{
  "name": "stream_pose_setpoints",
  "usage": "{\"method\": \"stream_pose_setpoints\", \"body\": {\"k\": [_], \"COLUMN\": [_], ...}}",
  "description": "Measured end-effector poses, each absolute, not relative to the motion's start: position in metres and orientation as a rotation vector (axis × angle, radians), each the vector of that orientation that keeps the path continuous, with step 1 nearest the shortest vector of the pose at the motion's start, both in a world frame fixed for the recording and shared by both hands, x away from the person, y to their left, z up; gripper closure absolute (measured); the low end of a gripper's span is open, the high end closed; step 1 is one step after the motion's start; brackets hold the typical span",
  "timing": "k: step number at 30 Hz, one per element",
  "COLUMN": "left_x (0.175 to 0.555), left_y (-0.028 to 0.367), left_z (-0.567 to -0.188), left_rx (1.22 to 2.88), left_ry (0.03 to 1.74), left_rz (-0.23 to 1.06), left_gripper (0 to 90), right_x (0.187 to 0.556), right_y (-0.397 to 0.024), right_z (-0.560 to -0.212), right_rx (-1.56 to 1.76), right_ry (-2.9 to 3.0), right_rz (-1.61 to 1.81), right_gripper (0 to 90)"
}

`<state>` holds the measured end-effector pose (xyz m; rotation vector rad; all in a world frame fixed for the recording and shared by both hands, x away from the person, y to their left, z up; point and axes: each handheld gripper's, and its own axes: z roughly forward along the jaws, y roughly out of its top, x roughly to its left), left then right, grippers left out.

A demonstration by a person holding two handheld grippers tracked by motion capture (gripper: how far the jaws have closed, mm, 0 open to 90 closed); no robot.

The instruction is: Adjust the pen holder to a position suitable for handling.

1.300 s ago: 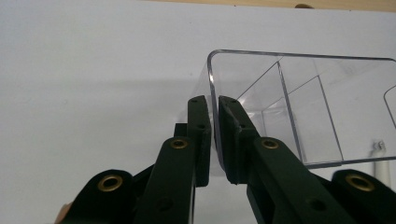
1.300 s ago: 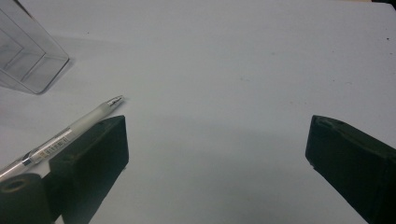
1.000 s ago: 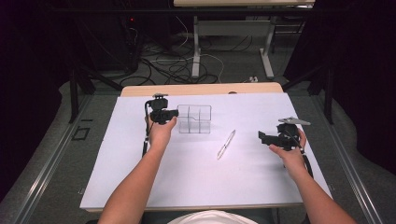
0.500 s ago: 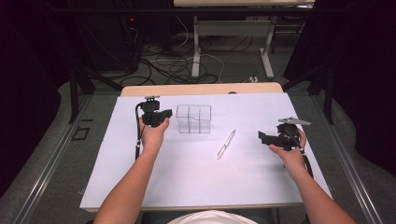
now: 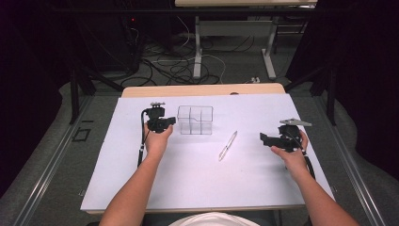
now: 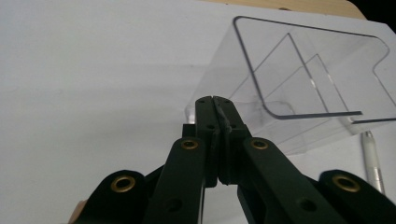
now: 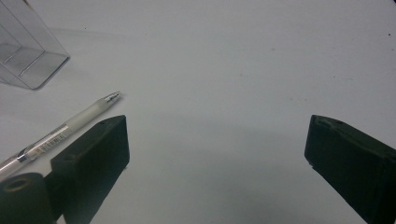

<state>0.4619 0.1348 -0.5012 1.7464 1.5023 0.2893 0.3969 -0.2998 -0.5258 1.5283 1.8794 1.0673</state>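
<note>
A clear plastic organizer box (image 5: 195, 120) with inner dividers stands at the back middle of the white table. My left gripper (image 5: 171, 121) is just left of it. In the left gripper view its jaws (image 6: 215, 100) have just been closing and now meet tip to tip with nothing between them, right in front of the box's (image 6: 303, 70) near corner. A white pen (image 5: 228, 145) lies slantwise right of the box. My right gripper (image 5: 263, 138) is held low at the right, pointing toward the pen. Its jaws (image 7: 217, 140) stand wide open and empty, with the pen (image 7: 70, 126) beyond the left jaw.
The white tabletop (image 5: 197, 188) has bare room in front of and between my hands. A wooden table edge (image 5: 202, 89) runs behind it. Past that lie floor cables (image 5: 188, 66) and table legs.
My left gripper has drawn a little away from the box to the left and its jaws have come together. The right gripper, pen and box have stayed put.
</note>
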Motion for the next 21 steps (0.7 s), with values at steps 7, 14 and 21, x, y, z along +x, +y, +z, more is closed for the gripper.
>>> {"method": "stream_pose_setpoints", "body": {"k": [7, 14, 21], "left_x": [0.462, 0.463, 0.468], "left_y": [0.125, 0.115, 0.107], "left_z": [-0.503, -0.504, -0.506], "left_rx": [1.74, 1.745, 1.733], "left_ry": [1.487, 1.472, 1.469], "left_rz": [0.269, 0.278, 0.259], "left_gripper": [90.0, 90.0, 90.0], "right_x": [0.397, 0.397, 0.397], "right_y": [-0.299, -0.297, -0.298], "right_z": [-0.526, -0.526, -0.527], "right_rx": [1.536, 1.532, 1.534], "right_ry": [1.882, 1.89, 1.891], "right_rz": [1.069, 1.067, 1.07], "right_gripper": [6.2, 6.2, 6.2]}}
